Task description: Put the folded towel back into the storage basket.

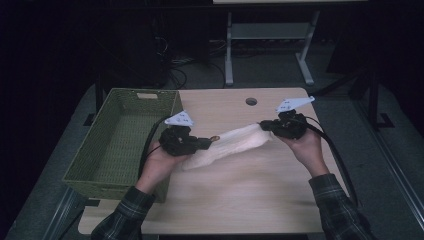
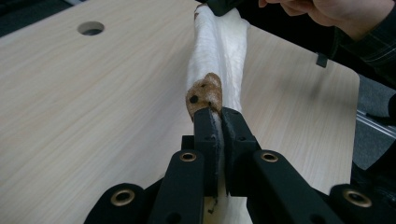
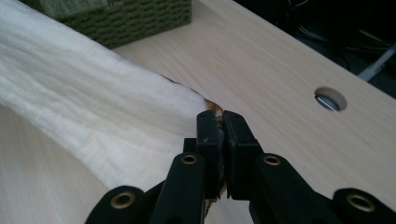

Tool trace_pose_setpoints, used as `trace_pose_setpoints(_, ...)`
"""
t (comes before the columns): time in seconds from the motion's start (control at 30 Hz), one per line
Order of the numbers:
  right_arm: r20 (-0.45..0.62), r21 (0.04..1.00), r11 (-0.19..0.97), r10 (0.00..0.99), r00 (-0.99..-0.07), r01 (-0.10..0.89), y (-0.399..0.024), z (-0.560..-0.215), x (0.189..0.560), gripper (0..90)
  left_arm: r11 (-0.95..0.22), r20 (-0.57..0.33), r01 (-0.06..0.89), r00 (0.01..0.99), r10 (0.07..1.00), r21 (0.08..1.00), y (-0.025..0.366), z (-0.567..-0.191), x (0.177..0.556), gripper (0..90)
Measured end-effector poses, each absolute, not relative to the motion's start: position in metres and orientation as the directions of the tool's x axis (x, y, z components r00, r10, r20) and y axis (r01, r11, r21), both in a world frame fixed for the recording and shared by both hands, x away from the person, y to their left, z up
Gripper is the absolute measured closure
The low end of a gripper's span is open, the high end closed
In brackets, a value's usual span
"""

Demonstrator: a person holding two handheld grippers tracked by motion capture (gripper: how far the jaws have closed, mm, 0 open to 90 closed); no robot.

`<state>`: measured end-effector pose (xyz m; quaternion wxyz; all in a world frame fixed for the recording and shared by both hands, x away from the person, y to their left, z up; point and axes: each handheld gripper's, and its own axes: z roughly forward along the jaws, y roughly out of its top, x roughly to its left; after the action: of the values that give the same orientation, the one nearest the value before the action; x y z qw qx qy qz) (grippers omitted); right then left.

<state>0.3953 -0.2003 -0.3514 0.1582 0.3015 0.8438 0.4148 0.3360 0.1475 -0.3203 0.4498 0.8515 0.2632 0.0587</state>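
We've got a cream cloth (image 1: 235,142) stretched between both grippers over the middle of the tabletop (image 1: 240,200), a bit nearer the far edge than the near one. The left gripper (image 1: 209,142) is clamped tight on one end, and in the left gripper view a brown spotted corner patch (image 2: 204,93) pokes out just past its jaws. The right gripper (image 1: 263,125) is clamped on the other end, jaws pinched together with a sliver of brown trim between them in the right gripper view. So both tongs are closed on the cloth, one at each end.

Why hold it like this? Our guess is that grabbing opposite ends and pulling apart keeps the fabric taut and off the wood, so it can be straightened out or folded without bunching. It sags a little in the middle and slopes down towards the left gripper's side, and we can't tell if the low part brushes the table.

The green woven basket (image 1: 125,145) sits at the left edge of the tabletop, and the round cable hole (image 1: 251,101) is near the far edge. The basket looks like the likely place for the cloth to end up, but that's just our read
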Motion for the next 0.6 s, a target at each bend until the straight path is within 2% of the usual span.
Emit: trace_pose_setpoints(0.6,-0.052,0.828,0.480,0.579,-0.814,0.289,-0.137,-0.307,0.424,85.8,-0.397,-0.107,0.392,0.810,0.576,0.830,0.208,-0.289,0.330,85.4)
